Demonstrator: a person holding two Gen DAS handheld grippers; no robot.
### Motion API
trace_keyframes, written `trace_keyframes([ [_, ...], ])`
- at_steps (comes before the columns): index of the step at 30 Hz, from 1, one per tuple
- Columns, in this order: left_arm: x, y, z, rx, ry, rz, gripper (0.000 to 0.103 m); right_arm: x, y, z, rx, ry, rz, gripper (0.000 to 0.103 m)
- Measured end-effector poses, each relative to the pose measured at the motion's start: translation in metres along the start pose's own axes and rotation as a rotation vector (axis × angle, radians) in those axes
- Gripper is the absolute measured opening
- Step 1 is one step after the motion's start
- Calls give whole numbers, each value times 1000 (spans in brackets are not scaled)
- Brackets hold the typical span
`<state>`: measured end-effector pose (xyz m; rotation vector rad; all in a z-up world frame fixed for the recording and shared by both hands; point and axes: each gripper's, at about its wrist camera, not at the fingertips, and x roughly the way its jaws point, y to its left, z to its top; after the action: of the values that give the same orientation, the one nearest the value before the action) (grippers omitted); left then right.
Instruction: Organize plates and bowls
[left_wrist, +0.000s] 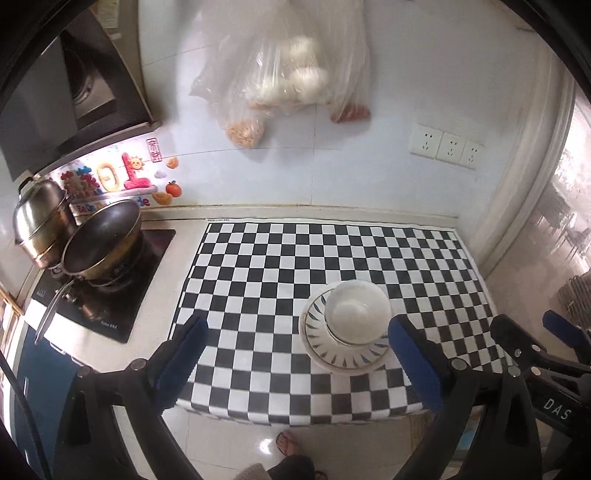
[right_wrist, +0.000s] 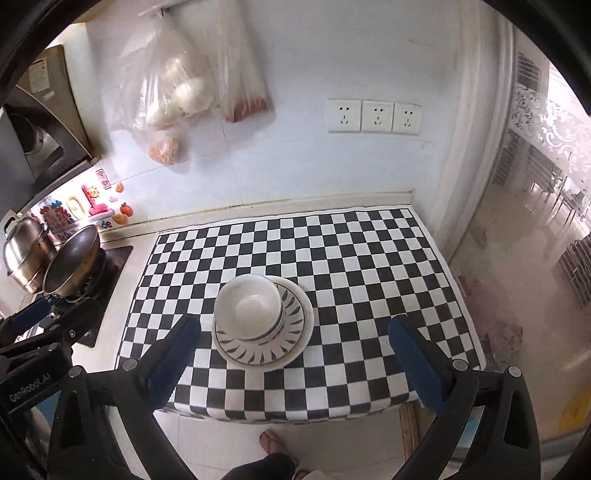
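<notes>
Left wrist view: the left gripper (left_wrist: 295, 343) stands wide open, with nothing between its blue-padded fingers (left_wrist: 184, 350). A white ceramic bowl (left_wrist: 357, 309), empty, sits inside a white round plate with dark leaf marks around its rim (left_wrist: 325, 354). The stack rests on the black-and-white chequered mat (left_wrist: 277, 266), at about 4 o'clock from the mat's centre and near its front edge. At 9 o'clock, a dark empty frying pan (left_wrist: 101, 236) and a lidded steel pot (left_wrist: 38, 221) stand on the black hob (left_wrist: 110, 314). Clear plastic bags holding white round buns (left_wrist: 291, 81) hang at 12 o'clock.

Right wrist view: the right gripper (right_wrist: 295, 343) is likewise spread wide, holding nothing. The bowl (right_wrist: 249, 304) sits toward the 10 o'clock side of the plate (right_wrist: 295, 332). Three white wall sockets (right_wrist: 375, 116) sit at 1 o'clock.
</notes>
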<state>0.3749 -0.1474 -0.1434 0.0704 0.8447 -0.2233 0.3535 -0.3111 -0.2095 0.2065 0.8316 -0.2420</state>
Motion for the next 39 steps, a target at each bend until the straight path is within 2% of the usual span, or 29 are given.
trace_keyframes([
  [9,-63,1,-35,-19,-38,66,100,-66,-4,-32,-30,-63,25,103],
  [16,-110,6,-61,-8,-74,92,100,-116,2,-65,-61,-98,3,103],
  [24,-161,25,-85,14,-146,99,100,-183,10,-98,-34,-149,-2,103],
  [31,-202,49,-105,48,-166,68,100,-247,27,-129,-15,-195,-34,103],
  [39,-237,69,-124,81,-176,36,100,-297,44,-153,15,-223,-59,103],
])
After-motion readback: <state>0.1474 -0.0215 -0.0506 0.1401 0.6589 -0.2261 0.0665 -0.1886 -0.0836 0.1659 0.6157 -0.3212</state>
